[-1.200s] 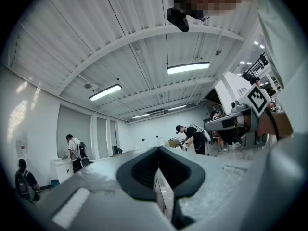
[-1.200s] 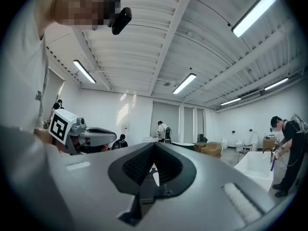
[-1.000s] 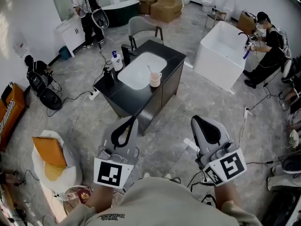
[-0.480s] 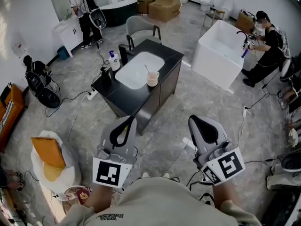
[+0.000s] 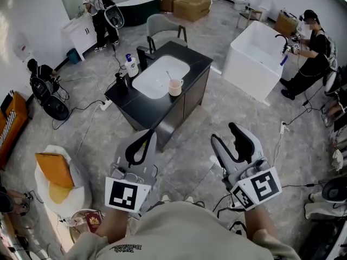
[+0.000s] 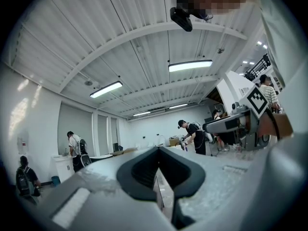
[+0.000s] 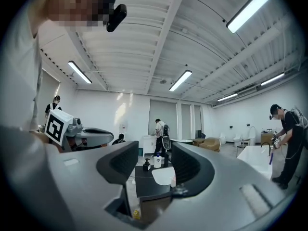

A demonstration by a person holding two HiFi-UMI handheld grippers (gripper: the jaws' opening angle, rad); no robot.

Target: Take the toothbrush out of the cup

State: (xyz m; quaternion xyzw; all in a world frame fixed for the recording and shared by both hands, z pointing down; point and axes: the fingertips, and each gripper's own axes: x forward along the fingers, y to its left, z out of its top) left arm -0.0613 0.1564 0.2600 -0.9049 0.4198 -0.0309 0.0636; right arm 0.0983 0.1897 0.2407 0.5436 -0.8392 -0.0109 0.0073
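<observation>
Hanging low in front of the person's chest, both grippers sit side by side, well short of anything to grab. The left gripper (image 5: 145, 138) is clenched, with its jaws pressed together and nothing in them. The right gripper (image 5: 226, 136) has its jaws swinging open, and nothing's between them either; its own view just looks through the gap at the furniture beyond.

Past them is a stretch of grey floor (image 5: 217, 112), then a black counter (image 5: 191, 64) with a white sink (image 5: 154, 79) set in it. The cup (image 5: 174, 88) stands on the counter right at the sink's right rim. The toothbrush (image 5: 169, 77) is in it, leaning up and left over the basin. A pump bottle (image 5: 132, 67) sits on the sink's left side.

Behind the counter there's a grey chair (image 5: 161, 25), then cardboard boxes (image 5: 191, 5) further back. Off to the right is a white tub (image 5: 254, 61) with a person (image 5: 314, 42) working at it.
</observation>
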